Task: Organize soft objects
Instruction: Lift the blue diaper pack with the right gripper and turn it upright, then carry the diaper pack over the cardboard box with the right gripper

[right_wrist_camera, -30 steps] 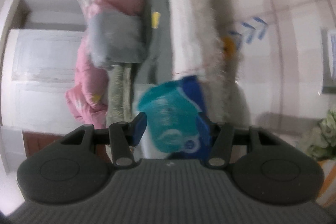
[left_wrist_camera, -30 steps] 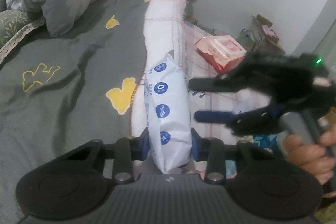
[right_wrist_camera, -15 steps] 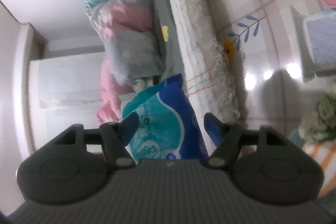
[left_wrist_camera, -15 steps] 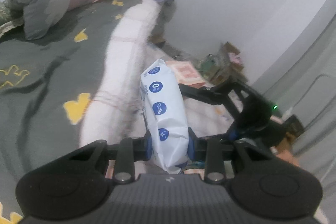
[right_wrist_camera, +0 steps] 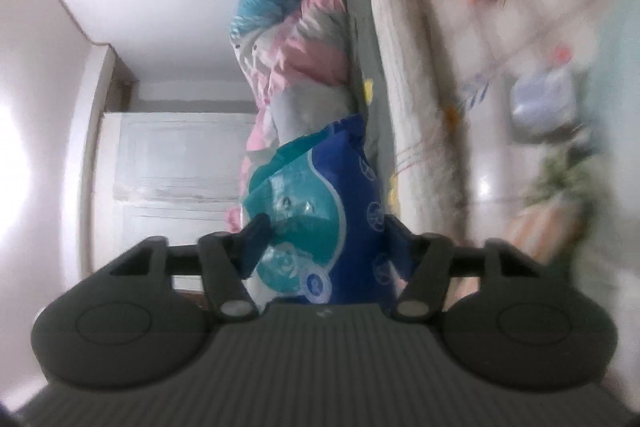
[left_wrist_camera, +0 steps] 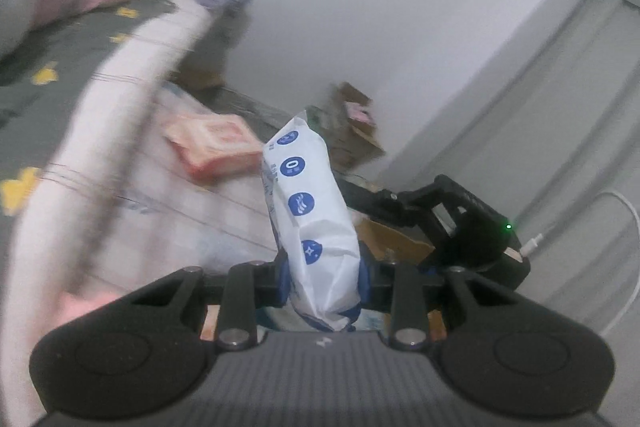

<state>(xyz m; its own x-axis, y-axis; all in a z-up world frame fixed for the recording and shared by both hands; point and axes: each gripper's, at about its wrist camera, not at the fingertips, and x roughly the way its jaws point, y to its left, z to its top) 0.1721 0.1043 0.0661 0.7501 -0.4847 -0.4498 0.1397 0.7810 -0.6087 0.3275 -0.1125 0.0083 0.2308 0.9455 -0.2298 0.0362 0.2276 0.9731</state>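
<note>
A white soft pack (left_wrist_camera: 308, 203) with round blue icons stands upright between the blue pads of my left gripper (left_wrist_camera: 324, 279), which is shut on it and holds it above the floor. In the right wrist view a blue and teal soft pack (right_wrist_camera: 332, 211) sits between the fingers of my right gripper (right_wrist_camera: 324, 227). Its jaws are closing and both fingers press the pack's sides. The right gripper's black body (left_wrist_camera: 472, 231), with a green light, shows just right of the white pack.
The bed (left_wrist_camera: 60, 67) with a grey sheet and a pink and grey duvet (right_wrist_camera: 304, 27) runs along the left. An orange-red pack (left_wrist_camera: 216, 143) lies on the checked floor mat. Cardboard boxes (left_wrist_camera: 352, 123) stand by the wall, beside a grey door (left_wrist_camera: 560, 147).
Both grippers rose and swung away from the bed toward the wall and door, each keeping its pack. The right jaws spread a little, then narrowed on the blue pack.
</note>
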